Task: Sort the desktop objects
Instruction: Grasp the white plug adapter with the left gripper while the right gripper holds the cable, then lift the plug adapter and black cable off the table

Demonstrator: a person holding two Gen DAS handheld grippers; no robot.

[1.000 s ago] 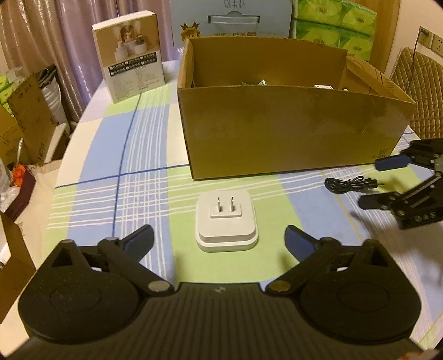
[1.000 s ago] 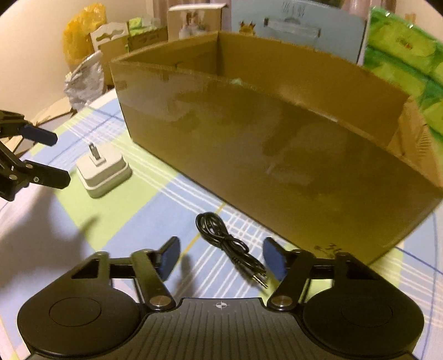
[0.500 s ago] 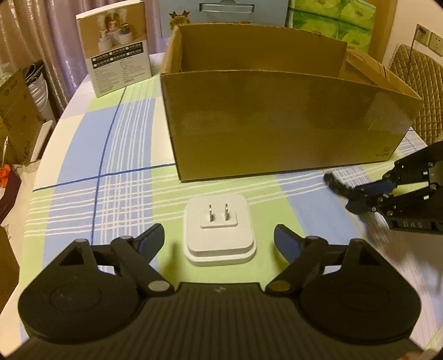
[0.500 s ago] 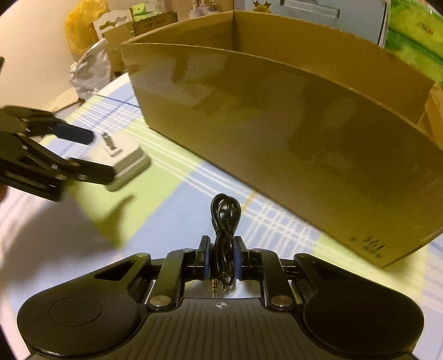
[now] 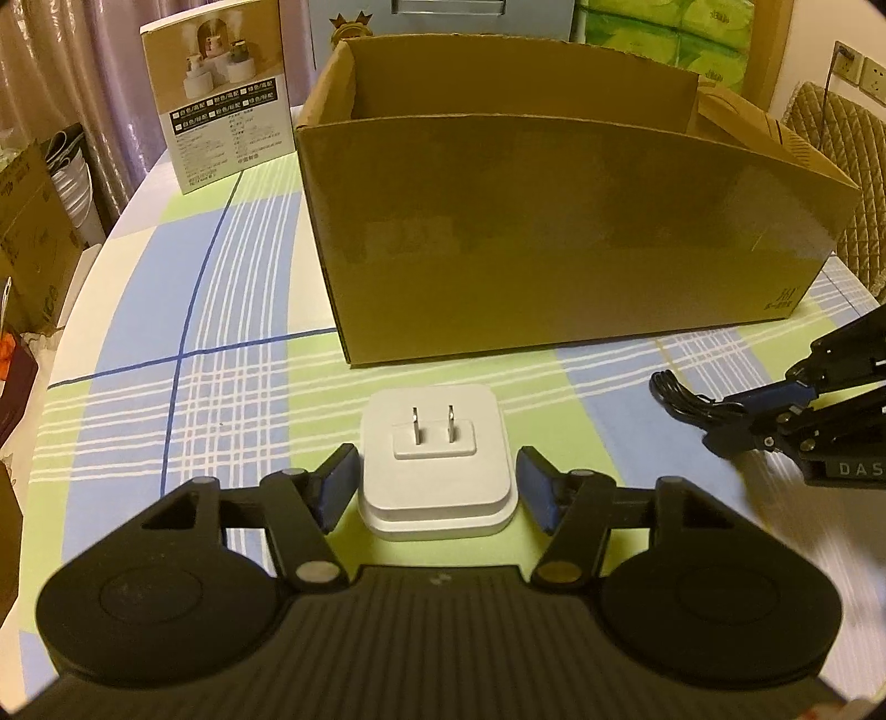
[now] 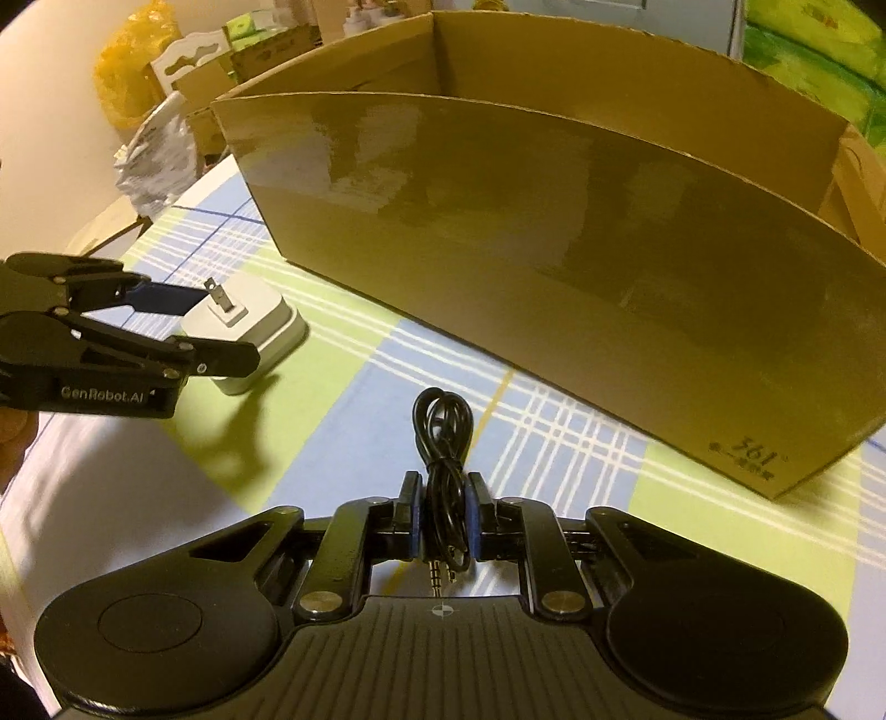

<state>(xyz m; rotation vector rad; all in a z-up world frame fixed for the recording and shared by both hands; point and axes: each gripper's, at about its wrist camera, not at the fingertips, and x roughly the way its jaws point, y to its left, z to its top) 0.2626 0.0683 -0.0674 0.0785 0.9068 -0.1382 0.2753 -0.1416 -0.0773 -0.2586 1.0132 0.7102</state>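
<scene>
A white plug adapter (image 5: 437, 459) lies prongs-up on the checked tablecloth, in front of the big open cardboard box (image 5: 554, 221). My left gripper (image 5: 437, 487) straddles the adapter, its blue pads close to both sides with a thin gap, so it is open. The adapter also shows in the right wrist view (image 6: 249, 327), between the left gripper's fingers (image 6: 221, 354). My right gripper (image 6: 442, 515) is shut on a coiled black audio cable (image 6: 443, 437), just above the cloth. From the left wrist view the right gripper (image 5: 747, 421) holds the cable (image 5: 681, 396) at the right.
A white product box (image 5: 221, 105) stands at the back left of the table. Green tissue packs (image 5: 664, 39) and a blue-grey carton (image 5: 443, 16) stand behind the cardboard box (image 6: 554, 232). A quilted chair (image 5: 847, 166) is at the right; cartons and bags lie off the table's left edge.
My left gripper moved forward and narrowed around the adapter. My right gripper closed on the cable a second ago and now holds it, lifted slightly.
</scene>
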